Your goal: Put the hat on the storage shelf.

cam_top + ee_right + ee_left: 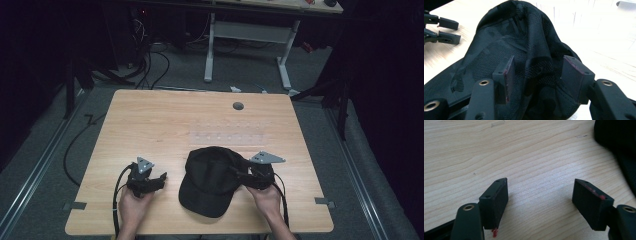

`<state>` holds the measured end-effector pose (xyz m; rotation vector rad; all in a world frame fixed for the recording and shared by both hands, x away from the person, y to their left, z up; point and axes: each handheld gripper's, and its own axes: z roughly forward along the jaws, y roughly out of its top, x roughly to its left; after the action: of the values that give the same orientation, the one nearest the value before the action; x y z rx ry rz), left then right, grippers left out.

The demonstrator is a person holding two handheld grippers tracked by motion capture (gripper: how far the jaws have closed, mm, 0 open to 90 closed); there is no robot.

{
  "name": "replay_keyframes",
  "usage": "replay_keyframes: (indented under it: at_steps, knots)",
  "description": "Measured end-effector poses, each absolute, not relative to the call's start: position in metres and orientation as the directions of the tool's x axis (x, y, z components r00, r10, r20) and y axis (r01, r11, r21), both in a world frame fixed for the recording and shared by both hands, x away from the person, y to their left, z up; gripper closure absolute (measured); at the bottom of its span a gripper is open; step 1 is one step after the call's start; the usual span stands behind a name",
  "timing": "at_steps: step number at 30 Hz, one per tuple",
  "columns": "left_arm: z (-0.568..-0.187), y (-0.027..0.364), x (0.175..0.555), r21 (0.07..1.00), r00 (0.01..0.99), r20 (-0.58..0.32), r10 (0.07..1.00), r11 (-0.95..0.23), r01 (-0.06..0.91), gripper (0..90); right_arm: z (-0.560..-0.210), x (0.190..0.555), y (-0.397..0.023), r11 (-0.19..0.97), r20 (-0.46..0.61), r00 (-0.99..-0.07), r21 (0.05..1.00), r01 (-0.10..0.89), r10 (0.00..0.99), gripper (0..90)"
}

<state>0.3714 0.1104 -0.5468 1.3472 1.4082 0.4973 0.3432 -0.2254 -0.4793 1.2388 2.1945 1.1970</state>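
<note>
Landmark for this report: the black cap [212,180], lying on the near half of the wooden table [165,120], brim toward the person, crown toward the far side.

Left of the cap, the left gripper [155,184] is sitting low over bare wood, a short gap away from the brim. In the left gripper view its jaws are standing wide apart with nothing between them, and the cap's dark edge [619,142] is lying off to that view's right. This gripper is taking no part in the work yet.

At the cap itself: the fabric is bunched and creased at the crown [524,37], so no lifting or placing is judged complete. The work appears to be at the grasping stage.

Right of the cap, the right gripper [240,176] is pressing in against the cap's right side. In the right gripper view its jaws are parted on either side of a fold of mesh fabric, not yet closed on it. Closing and lifting are what remain, in my judgement.

Room for moving: beyond the cap the table is lying open up to a grey round grommet [238,106] near the far edge. The near edge is running just behind the brim, leaving little margin toward the person. Open wood is flanking the cap on both sides.
</note>
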Motion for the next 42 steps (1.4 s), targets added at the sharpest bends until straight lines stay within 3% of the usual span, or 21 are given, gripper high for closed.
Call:
replay_keyframes:
  at_steps: [14, 18, 28, 42]
  knots:
    - [-0.5468, 0.1103, 0.3714, 0.853, 0.213, -0.397, 0.893, 0.273, 0.445, 29.1, -0.4863, 0.3528, -0.2221, 0.276, 0.099, -0.557, 0.789, 0.549, 0.825, 55.1]
    - [-0.5468, 0.1103, 0.3714, 0.853, 0.213, -0.397, 0.893, 0.273, 0.445, 29.1, -0.4865, 0.3532, -0.2228, 0.273, 0.119, -0.567, 0.784, 0.557, 0.815, 65.3]
    - [-0.5468, 0.1103, 0.3714, 0.853, 0.213, -0.397, 0.893, 0.273, 0.445, 29.2, -0.4864, 0.3527, -0.2244, 0.276, 0.124, -0.577, 0.785, 0.555, 0.807, 78.9]
    - [-0.5468, 0.1103, 0.3714, 0.853, 0.213, -0.398, 0.892, 0.274, 0.445, 29.2, -0.4843, 0.3486, -0.2267, 0.241, 0.156, -0.582, 0.802, 0.546, 0.798, 85.1]
